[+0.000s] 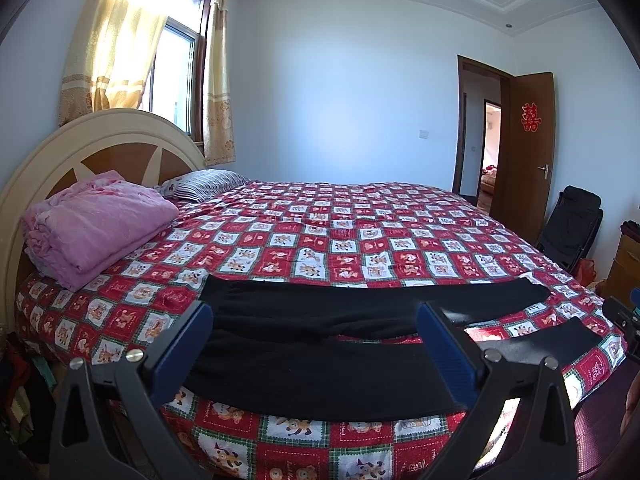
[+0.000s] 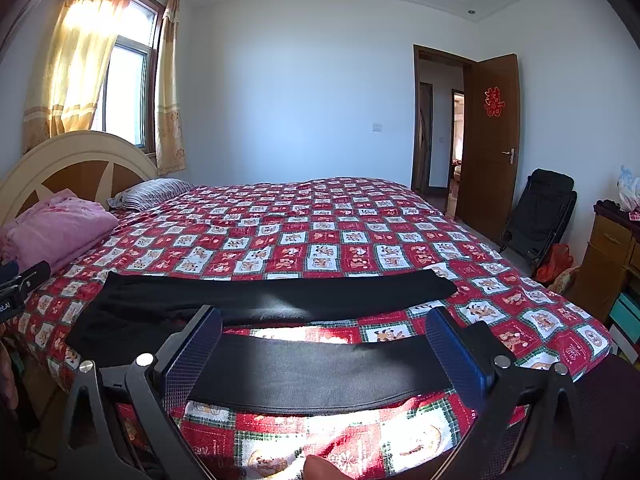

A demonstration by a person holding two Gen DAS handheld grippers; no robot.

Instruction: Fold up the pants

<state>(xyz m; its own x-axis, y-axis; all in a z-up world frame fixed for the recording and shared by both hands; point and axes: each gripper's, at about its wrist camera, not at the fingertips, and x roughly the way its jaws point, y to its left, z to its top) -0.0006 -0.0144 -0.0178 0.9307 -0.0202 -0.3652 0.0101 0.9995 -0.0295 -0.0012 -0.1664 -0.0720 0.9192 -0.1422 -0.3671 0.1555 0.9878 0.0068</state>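
My left claw [image 1: 314,342] and right claw [image 2: 324,346] are both spread wide, gripping nothing. The black pants [image 1: 320,368] lie flat on the bed [image 1: 360,224] just ahead of them.

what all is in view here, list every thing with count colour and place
pants: 1, black, spread flat across the near edge of the bed, legs apart
quilt: 1, red and white check, covers the bed
blanket: 1, pink, folded, by the headboard
pillow: 1, striped grey, behind the blanket
headboard: 1, cream and brown, left end of the bed
curtains: 2, yellow, at the window on the left
door: 1, brown, open, red paper cutout on it
chair: 1, black, folded against the right wall
cabinet: 1, brown, far right
left gripper: 1, black with blue pads, open, over the pants' waist end
right gripper: 1, black with blue pads, open, over the near leg
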